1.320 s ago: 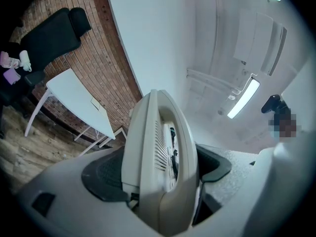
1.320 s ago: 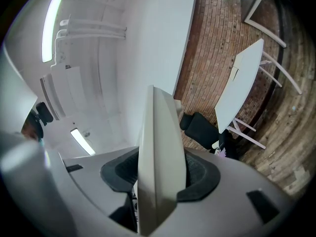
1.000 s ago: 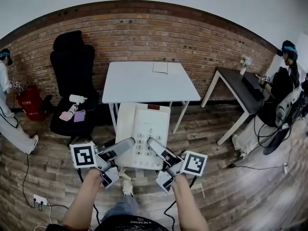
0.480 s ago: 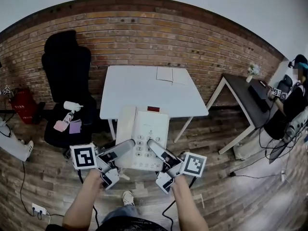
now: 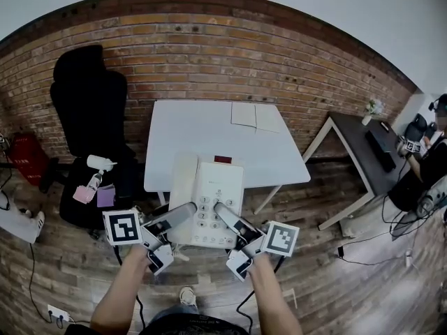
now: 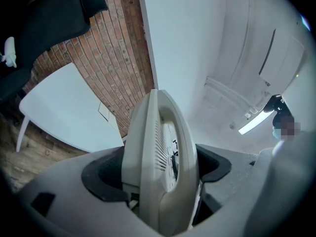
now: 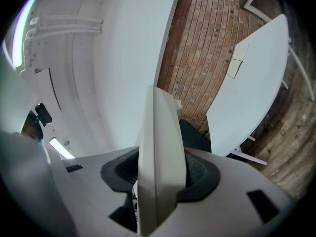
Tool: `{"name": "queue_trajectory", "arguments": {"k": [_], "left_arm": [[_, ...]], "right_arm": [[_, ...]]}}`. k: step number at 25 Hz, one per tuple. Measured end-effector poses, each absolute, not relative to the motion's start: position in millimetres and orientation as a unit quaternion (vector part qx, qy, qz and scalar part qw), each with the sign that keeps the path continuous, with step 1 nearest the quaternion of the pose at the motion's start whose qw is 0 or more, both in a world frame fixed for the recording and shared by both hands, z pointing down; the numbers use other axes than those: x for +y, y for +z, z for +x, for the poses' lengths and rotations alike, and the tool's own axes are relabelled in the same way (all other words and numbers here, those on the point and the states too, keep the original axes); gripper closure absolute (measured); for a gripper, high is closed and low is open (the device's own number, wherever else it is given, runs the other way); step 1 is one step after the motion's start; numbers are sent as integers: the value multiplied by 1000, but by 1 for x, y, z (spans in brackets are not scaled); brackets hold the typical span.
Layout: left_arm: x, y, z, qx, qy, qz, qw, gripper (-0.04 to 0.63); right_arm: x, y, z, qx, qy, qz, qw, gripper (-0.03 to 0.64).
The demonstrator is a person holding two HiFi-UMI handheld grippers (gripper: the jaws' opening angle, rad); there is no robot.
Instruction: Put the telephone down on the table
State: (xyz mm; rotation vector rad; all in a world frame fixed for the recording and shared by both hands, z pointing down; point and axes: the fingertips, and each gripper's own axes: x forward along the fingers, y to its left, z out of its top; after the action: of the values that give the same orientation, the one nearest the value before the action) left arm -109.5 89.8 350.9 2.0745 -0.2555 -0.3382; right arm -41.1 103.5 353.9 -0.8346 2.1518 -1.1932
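A cream desk telephone (image 5: 209, 197) with its handset on the left and a keypad hangs in the air in front of the white table (image 5: 202, 128), its far end over the table's near edge. My left gripper (image 5: 183, 213) is shut on the phone's near left edge. My right gripper (image 5: 227, 213) is shut on its near right edge. In the left gripper view the telephone (image 6: 160, 167) stands edge-on between the dark pads. The right gripper view shows the telephone (image 7: 158, 167) clamped the same way, with the table (image 7: 256, 78) beyond.
Two paper sheets (image 5: 255, 115) lie at the table's far right. A black office chair (image 5: 87, 110) with a bottle and small items on its seat stands to the left. A dark desk (image 5: 367, 152) with a person stands to the right. A brick wall runs behind.
The table and the room have slid in the head view: the table looks larger and closer. The phone and both grippers keep the same grip and place in the picture.
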Motion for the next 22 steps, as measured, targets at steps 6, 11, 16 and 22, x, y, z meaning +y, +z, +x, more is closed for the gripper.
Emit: {"name": "queue_trajectory", "arguments": {"k": [6,11,16,22], "left_arm": [[56,353,-111,-100,-139,855,490,173],[33,355,-111,-98,-144,853,493,173],[12,357,-108,-108,-144,855,487,173],[-18,365,-97,-126,-148,852,486,173]], "right_arm": [[70,355,-43,798,-440,-313,267,436],[46,359,-44,798,-442,-312,265,436],[24,360,-40,801,-444,-305,261,436],[-8,370,-29,803,-453,-285,262,436]]}}
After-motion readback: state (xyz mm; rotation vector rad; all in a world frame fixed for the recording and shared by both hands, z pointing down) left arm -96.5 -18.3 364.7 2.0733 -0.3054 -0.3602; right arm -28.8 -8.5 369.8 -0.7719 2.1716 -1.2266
